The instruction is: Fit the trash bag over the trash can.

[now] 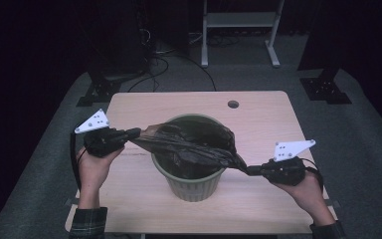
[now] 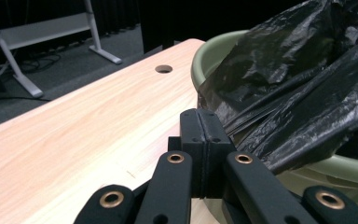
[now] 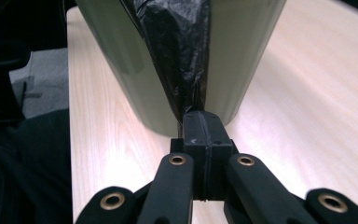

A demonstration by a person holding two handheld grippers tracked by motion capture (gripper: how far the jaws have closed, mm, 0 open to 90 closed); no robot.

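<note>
Left tongs [image 1: 138, 132], right tongs [image 1: 251, 170] clamp black bag [image 1: 194, 142], stretched across green bin [image 1: 191, 186].

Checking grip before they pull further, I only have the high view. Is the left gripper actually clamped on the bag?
Observer: Yes. In the left gripper view the left gripper is shut, with the black bag pinched at its tip.
Operator: And the right one?
Observer: The right gripper is shut on a twisted strand of bag, just in front of the green bin wall.
Operator: Bag torn?
Observer: Cannot tell; no tear shows.
</note>
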